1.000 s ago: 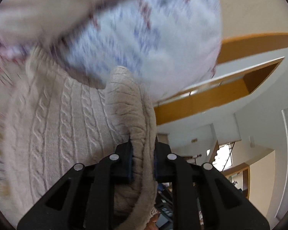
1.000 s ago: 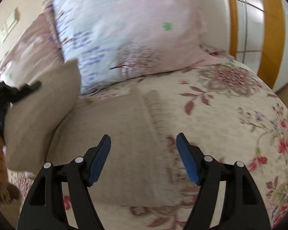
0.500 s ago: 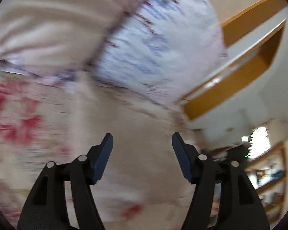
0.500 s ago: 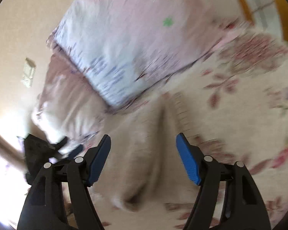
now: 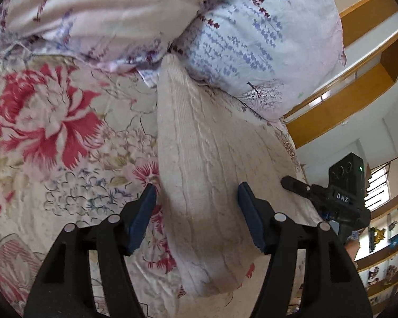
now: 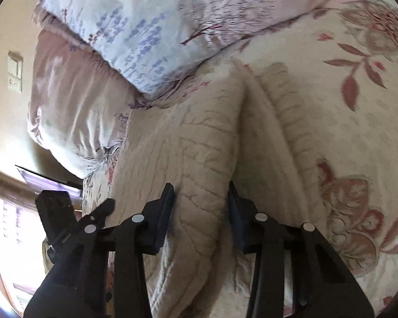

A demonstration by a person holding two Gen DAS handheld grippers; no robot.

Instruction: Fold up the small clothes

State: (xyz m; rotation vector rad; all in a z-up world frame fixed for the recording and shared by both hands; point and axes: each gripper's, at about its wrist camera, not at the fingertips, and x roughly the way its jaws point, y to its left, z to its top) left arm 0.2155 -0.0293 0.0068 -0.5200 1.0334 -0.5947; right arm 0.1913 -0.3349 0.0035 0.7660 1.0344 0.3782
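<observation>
A cream cable-knit sweater lies folded on the floral bedspread, its far end against the pillows. My left gripper is open, its blue-padded jaws straddling the sweater's near end without pinching it. In the right wrist view the sweater shows a folded ridge running away from me. My right gripper has its jaws partly closed around that fold, with the knit bulging between them; the jaws still stand apart. The right gripper also shows in the left wrist view, at the sweater's right edge.
Two floral pillows lie at the head of the bed, touching the sweater's far end. A wooden shelf unit stands beyond the bed. The left gripper body shows at the left of the right wrist view. The bedspread spreads to the right.
My left gripper let go of the sweater fold, opened and now straddles the laid-down sweater. My right gripper moved in over the fold and its jaws have narrowed around it.
</observation>
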